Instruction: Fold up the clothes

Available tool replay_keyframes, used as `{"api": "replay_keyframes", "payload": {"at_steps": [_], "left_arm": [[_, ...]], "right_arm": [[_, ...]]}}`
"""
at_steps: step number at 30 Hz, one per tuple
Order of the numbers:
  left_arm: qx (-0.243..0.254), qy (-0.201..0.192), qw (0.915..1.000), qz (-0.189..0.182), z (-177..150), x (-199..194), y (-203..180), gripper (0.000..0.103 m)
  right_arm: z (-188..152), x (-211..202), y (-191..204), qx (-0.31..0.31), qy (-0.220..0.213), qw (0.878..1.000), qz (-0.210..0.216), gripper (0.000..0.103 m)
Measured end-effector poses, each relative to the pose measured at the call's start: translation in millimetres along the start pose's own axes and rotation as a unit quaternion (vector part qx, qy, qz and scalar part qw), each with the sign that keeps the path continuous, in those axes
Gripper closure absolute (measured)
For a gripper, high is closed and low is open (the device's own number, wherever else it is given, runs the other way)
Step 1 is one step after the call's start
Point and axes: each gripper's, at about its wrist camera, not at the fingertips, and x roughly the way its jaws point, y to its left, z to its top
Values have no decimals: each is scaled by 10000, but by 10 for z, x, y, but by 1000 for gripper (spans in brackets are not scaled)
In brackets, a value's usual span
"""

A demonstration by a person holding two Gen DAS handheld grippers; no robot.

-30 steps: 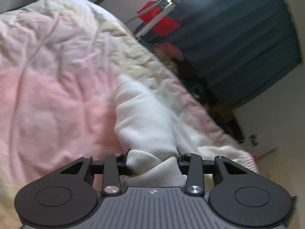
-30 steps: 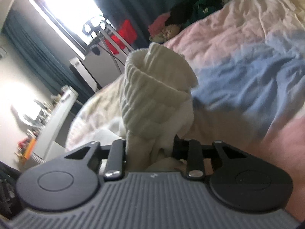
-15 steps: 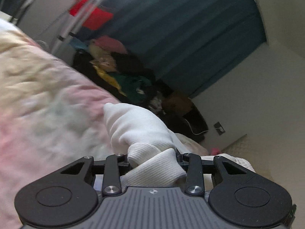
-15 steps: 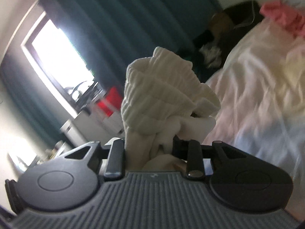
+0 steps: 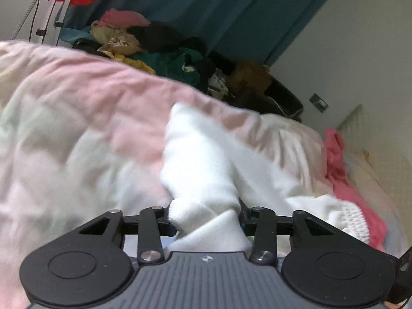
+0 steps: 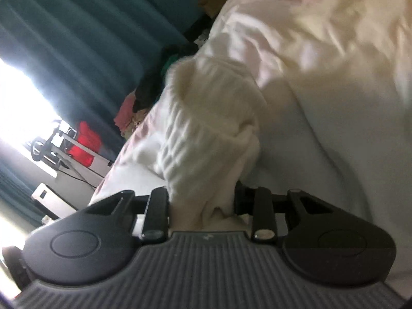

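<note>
over the bed, two hand-held grippers each carry a bunch of white knit fabric.
the left hand-held gripper (image 5: 204,221) tilts down toward the pink and pale quilt (image 5: 77,128); a thick white knit garment (image 5: 203,170) is bunched between its fingers and trails onto the quilt, and its jaws are opening with the fabric between them. the right hand-held gripper (image 6: 202,200) also points down, rolled so the bed slants steeply across its view; a ribbed white cuff (image 6: 206,128) stands up out of its fingers, with its jaws opening slightly around it. whether both hold the same garment cannot be told. a pink garment (image 5: 337,159) lies on the bed to the right. a heap of dark, green and yellow clothes (image 5: 164,51) sits beyond the bed, before a teal curtain (image 5: 231,7).
</note>
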Motion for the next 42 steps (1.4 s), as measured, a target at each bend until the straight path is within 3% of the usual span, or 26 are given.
{"api": "replay_keyframes", "payload": {"at_steps": [6,10,14,20,29,31,35,38,42], "left_arm": [[307,85,9993,212,-105,32,64,51],[320,280,9976,555,-11,-223,-117,42],[681,203,9943,800,64,-652,-399,36],[1273,-241,9878,864,169,-1495,-985,26],[1893,-1010,9745,661,-49,-2927,-1748,9],[1975,-1192,9706,695,-155,-3221,-1838,0],[2187,-1540,9604,783,-445,-3689,-1947,0],[2326,-1674,9542,857,-678,-3869,-1987,0],[2249,-1746,9554,782,-920,-3937,-1974,0]], "right_arm": [[-75,-8,-82,206,163,9996,-112,65],[44,-208,61,297,420,9972,-540,64],[85,-592,337,-117,426,9947,-930,64],[86,-1372,1154,-1394,64,9872,-773,64],[-312,-2545,1960,-2480,-533,9667,-342,64],[-447,-2791,2065,-2623,-678,9623,-242,58],[-753,-3195,2201,-3009,-1176,9464,-38,14],[-988,-3404,2260,-3261,-1491,9335,-1,15],[-1220,-3550,2206,-3102,-2058,9281,37,15]]}}
